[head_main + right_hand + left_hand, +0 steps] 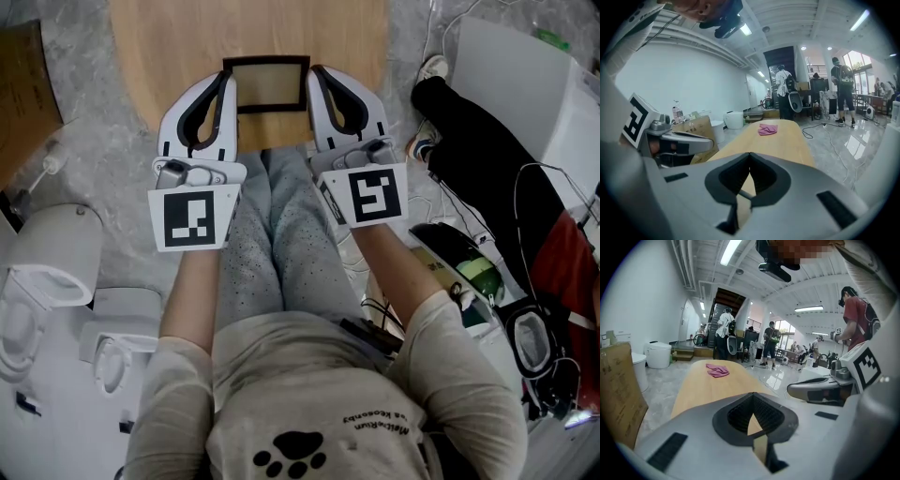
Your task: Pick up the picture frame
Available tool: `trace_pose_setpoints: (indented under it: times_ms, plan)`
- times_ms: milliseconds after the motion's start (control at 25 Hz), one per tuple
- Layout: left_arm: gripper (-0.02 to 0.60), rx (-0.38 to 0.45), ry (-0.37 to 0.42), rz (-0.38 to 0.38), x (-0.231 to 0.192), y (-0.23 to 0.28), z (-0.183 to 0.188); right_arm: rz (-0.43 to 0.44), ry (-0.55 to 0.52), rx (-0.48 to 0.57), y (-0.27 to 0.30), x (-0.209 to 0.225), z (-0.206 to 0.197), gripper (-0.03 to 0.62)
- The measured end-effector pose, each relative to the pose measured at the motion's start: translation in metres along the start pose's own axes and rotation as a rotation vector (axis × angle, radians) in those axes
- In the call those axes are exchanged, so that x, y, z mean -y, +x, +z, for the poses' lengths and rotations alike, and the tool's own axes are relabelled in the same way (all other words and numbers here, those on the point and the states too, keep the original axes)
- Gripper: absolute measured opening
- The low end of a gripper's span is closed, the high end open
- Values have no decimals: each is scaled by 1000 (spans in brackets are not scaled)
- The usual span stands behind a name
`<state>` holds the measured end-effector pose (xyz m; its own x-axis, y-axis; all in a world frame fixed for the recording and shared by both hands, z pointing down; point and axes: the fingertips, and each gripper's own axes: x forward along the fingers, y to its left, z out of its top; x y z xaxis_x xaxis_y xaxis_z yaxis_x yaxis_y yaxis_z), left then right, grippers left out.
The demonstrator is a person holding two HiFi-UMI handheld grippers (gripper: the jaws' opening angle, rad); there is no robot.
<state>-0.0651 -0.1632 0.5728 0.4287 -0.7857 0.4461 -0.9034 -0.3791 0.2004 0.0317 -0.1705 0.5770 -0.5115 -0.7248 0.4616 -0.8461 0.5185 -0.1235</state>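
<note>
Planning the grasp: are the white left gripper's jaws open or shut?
Shut: the white left gripper's dark tips touch in its view.

Light wooden table [187, 56] with a rounded end, on a grey marbled floor [84, 122]. A crumpled pink cloth [717, 371] lies near the table's far end. A cardboard box [616, 390] stands beside the table and a white toilet [52, 253] near it. A bystander's black-trousered leg [469, 131] with a white shoe [433, 67] is on the other side. Several people [725, 324] stand beyond the table — one in a red shirt [855, 310] is closer.
</note>
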Motion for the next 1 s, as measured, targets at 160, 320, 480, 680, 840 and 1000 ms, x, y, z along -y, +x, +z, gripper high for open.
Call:
trace_pose_setpoints:
  times_ms: [160,320,480,680,840,1000]
  plan:
    - [8,-30,-25,6,-2,10,-12,6,-2,-30,6,7,-10,8]
    - [8,-66,2,-7,-1,21,-28,16,1,-56,14,10,-21,8]
    - [8,-84,2,-18,-3,24,-39,20,-7,-77,17,3,-32,8]
    - [8,-109,7,-28,-4,23,-53,12,-9,-124,19,-1,-52,8]
    - [8,-155,-6,-32,-6,29,-71,5,-6,-162,21,4,-68,8]
    - [8,-194,-13,-36,-8,28,-92,-15,11,-201,21,5,-86,9]
